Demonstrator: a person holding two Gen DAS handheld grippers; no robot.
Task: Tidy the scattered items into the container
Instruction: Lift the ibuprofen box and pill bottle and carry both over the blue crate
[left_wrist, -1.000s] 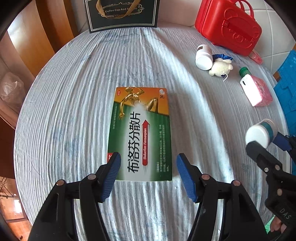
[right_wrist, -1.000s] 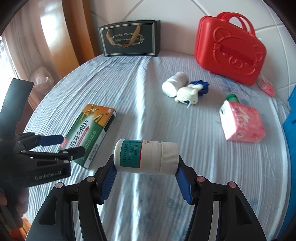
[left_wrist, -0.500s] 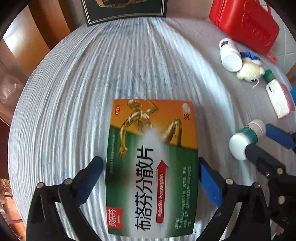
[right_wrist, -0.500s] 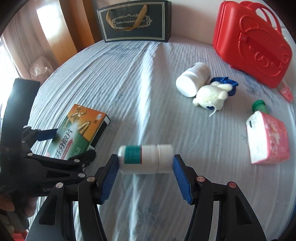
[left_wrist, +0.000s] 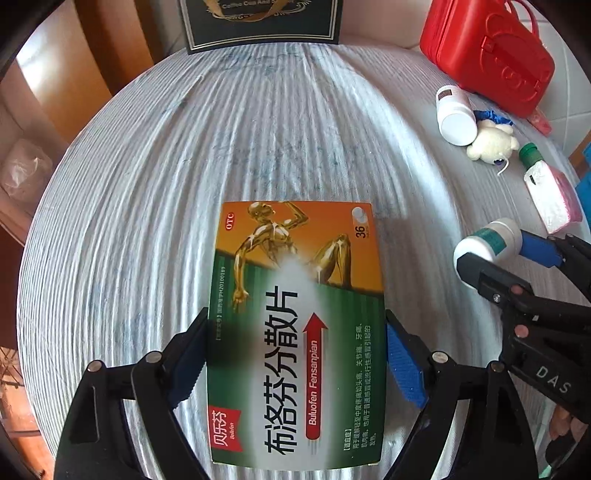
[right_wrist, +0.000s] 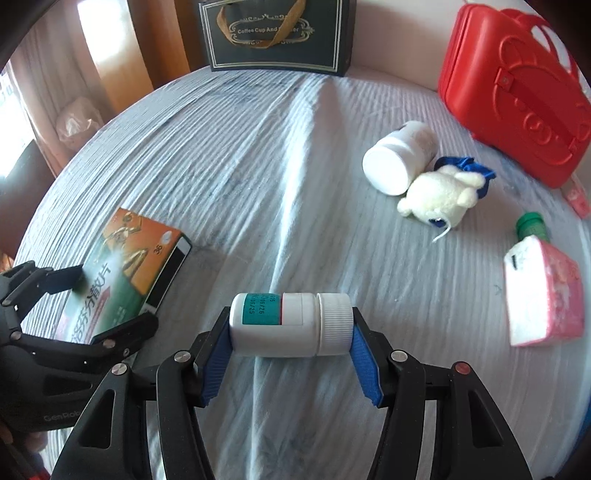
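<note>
My left gripper (left_wrist: 295, 354) straddles the medicine box (left_wrist: 295, 332) lying flat on the striped cloth (left_wrist: 147, 221); its jaws have just been closing, pads at the box's sides. My right gripper (right_wrist: 290, 334) clamps the pill bottle (right_wrist: 291, 325) end to end. The red case (right_wrist: 517, 99) stands far right.

Glossy printed card medicine box (left_wrist: 295, 332); smooth white plastic pill bottle (right_wrist: 291, 321), ribbed cap; wrinkled matt bedsheet (right_wrist: 258, 166); glossy red plastic case (right_wrist: 517, 96) at 2 o'clock.
</note>
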